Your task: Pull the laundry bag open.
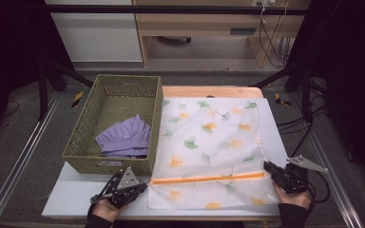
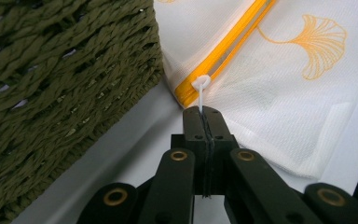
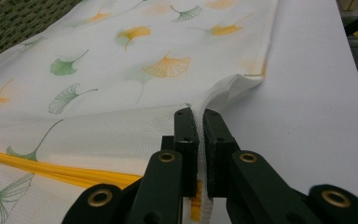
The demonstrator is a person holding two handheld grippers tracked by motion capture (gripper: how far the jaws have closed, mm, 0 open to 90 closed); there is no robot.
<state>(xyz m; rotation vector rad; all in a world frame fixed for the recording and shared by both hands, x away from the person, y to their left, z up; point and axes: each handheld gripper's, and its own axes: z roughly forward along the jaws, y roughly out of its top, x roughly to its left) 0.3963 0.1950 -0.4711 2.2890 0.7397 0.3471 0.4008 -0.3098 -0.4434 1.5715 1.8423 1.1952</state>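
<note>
On the white table (image 1: 71, 199) lies a white mesh laundry bag (image 1: 214, 142) printed with green and orange ginkgo leaves, spread flat and taking up most of the right half of the surface. Its left edge runs just beside an olive woven basket (image 1: 83, 142), which stands on the table's left part and holds a folded lilac garment (image 1: 126, 137) in its near right corner. Across the bag's near part runs an orange zipper (image 1: 209, 178), reaching almost from one side edge to the other.

At the zipper's right end, the right gripper (image 1: 271, 167) has its jaws pressed together on the bag's edge; the right gripper view shows white mesh and a bit of orange tape pinched between the black jaws (image 3: 199, 126), with the fabric puckered into a small ridge just ahead of them. A hand (image 1: 292, 197) holds this gripper from the near edge.

At the zipper's left end, the left gripper (image 1: 142, 185) lies close to the basket's near right corner. Its jaws are fully closed on the thin white zipper pull (image 2: 200, 88), whose looped tip stands up just above the jaw tips, touching the orange tape.
</note>
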